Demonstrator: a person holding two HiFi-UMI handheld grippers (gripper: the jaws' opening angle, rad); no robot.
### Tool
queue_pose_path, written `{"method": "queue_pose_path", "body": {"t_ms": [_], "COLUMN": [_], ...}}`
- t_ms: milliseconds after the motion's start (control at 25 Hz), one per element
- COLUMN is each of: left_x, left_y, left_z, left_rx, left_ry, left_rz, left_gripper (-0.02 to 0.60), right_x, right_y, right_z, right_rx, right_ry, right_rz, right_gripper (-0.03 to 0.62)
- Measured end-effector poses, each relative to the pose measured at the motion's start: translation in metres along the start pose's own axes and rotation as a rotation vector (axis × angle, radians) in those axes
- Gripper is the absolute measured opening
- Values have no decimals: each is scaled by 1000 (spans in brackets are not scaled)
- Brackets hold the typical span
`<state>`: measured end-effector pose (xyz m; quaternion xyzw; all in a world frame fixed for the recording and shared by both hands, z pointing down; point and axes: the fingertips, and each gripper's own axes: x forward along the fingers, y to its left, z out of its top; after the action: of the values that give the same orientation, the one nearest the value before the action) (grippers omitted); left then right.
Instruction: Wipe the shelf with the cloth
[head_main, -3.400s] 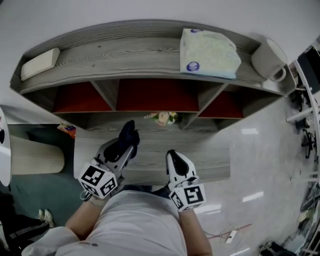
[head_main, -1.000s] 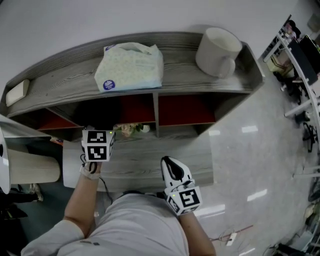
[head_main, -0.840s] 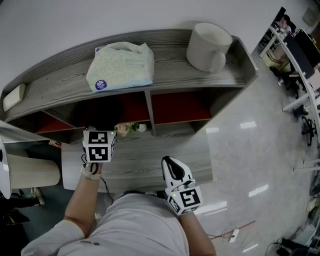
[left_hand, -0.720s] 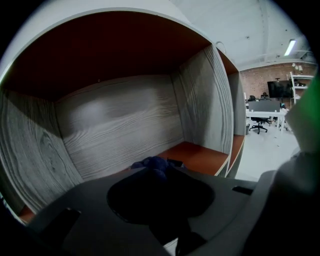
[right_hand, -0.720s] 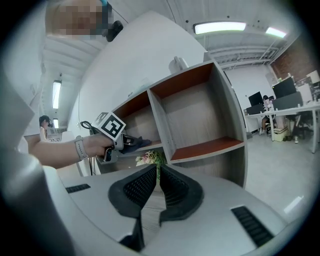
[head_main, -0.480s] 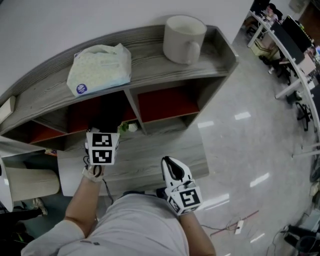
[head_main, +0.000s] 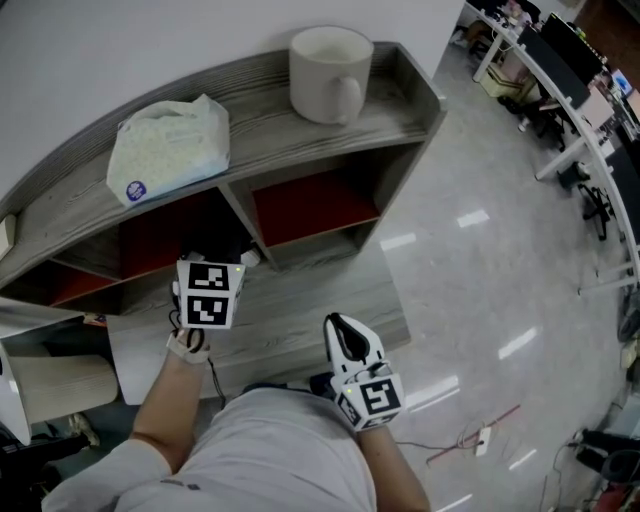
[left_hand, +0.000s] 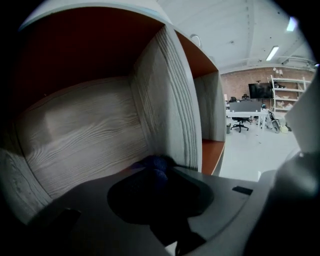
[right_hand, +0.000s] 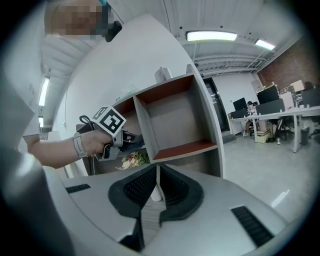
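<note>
The grey wooden shelf (head_main: 290, 120) has a row of compartments with red floors under its top board. My left gripper (head_main: 212, 268) reaches into the middle compartment, shut on a dark blue cloth (left_hand: 152, 164). Its jaws have just closed a little tighter on the cloth. In the left gripper view the cloth sits low in the corner where the wood back wall (left_hand: 75, 135) meets the upright divider (left_hand: 167, 100). My right gripper (head_main: 352, 345) hangs back over the low board (head_main: 300, 310) in front, shut and holding nothing. The right gripper view shows the left gripper (right_hand: 122, 141) at the compartment mouth.
A tissue pack (head_main: 165, 150) and a big cream mug (head_main: 328, 72) stand on the shelf's top. A small flower bunch (right_hand: 132, 159) lies at the shelf's foot. Glossy floor, with a cable (head_main: 470, 440) on it, spreads right toward office desks (head_main: 560, 90).
The left gripper, earlier out over the low board with the cloth, is now inside the compartment and has slid right toward the divider. The head view has swung, shifting the shelf leftward in the picture.
</note>
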<state>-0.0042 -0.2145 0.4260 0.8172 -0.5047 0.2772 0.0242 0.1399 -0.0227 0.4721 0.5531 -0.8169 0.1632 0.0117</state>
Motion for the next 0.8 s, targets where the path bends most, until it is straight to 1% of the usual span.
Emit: {"method": "queue_pose_path", "body": {"t_ms": [80,120,280,320,480,560,680,800], "left_x": [2,3,8,12,22,23,23,17], "left_y": [3,4,10,15,31,40,54,68], "left_z": [1,2,3,4,4,3,-2,-8], "left_rx": [-19,-14,76,87,60,55,52,49], "left_ry": [13,16,24,23,49,54,59,65], "left_rz": [3,12,51,51,18,18,39,77], "left_gripper": [106,104,100,100,97,97,97,97], "right_x": [0,0,3,4,9,13,18,24], "right_y": [0,0,4,5,8,9,12,17], "right_z": [1,2,3,3,3,4,5,4], "right_rx": [-1,-2,-3,-4,-6,-5,-8,-11], "right_ry": [-1,-1,-6,-5,-3,-5,-3,3], "right_rz": [-3,-3,8,12,23,30,46,71], "right_gripper": [32,32,32,32,32,32,32,32]}}
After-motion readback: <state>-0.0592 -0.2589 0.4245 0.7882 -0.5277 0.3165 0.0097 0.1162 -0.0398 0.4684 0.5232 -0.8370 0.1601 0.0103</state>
